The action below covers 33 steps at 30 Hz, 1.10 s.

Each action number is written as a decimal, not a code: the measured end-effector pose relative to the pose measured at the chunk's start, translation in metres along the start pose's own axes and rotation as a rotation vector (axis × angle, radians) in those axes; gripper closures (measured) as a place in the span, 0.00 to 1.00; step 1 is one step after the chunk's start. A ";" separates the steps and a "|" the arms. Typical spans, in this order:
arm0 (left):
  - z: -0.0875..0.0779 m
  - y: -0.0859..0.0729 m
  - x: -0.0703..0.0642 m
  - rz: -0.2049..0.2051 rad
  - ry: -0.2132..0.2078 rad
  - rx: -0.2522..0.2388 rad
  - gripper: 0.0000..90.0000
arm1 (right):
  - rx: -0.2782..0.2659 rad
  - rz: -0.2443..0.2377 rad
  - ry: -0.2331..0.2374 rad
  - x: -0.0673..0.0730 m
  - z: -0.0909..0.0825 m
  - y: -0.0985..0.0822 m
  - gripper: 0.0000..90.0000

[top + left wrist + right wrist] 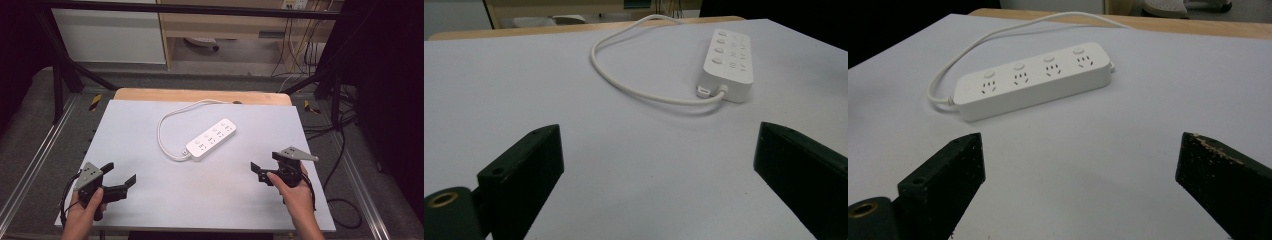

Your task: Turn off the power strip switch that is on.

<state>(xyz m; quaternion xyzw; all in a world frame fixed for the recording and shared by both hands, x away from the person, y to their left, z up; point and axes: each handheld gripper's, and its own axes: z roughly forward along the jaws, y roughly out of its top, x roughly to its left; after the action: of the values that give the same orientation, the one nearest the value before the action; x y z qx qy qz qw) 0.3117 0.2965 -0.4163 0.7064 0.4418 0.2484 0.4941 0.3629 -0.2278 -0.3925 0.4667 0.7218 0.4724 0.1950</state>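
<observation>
white and flat, a power strip lies near the middle of a pale grey-white surface, set on a diagonal in the high view, with its far end pointing up and to the right. it has 4 sets of socket holes in a row, each with a small round button beside it. a white cord leaves its near left end, loops out to the left in a wide curve, then runs back along the far side of the strip towards the wooden edge at the back of the surface.

a person's 2 hands come in from the near edge. the left hand holds the left gripper at the near left corner of the surface, with its jaws spread wide and nothing between them. the right hand holds the right gripper near the right side, with its jaws also spread wide and empty. both grippers are well apart from the power strip, 1 to each side, and each carries a grey 3-cornered plate on top.

in the left gripper view, the strip is seen end on, ahead and to the right, with the cord curving in front of it. in the right gripper view, the strip lies side on, ahead of the 2 black jaws, and bare surface lies between the jaws.

beyond the surface are a grey floor, dark metal frame bars and loose black cables on the right.
</observation>
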 end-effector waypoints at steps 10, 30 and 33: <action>-0.001 -0.001 -0.005 0.011 -0.020 0.012 0.06 | -0.017 -0.052 -0.003 0.006 0.018 0.036 0.13; -0.001 -0.002 -0.007 0.006 -0.027 0.019 0.06 | -0.051 -0.067 -0.009 0.009 0.046 0.081 0.06; -0.001 -0.002 -0.007 0.005 -0.026 0.018 0.06 | -0.050 -0.064 -0.009 0.009 0.050 0.084 0.04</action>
<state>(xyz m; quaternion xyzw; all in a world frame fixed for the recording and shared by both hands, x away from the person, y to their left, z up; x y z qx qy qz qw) 0.3066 0.2914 -0.4175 0.7152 0.4357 0.2363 0.4927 0.4360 -0.1848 -0.3424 0.4402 0.7235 0.4818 0.2250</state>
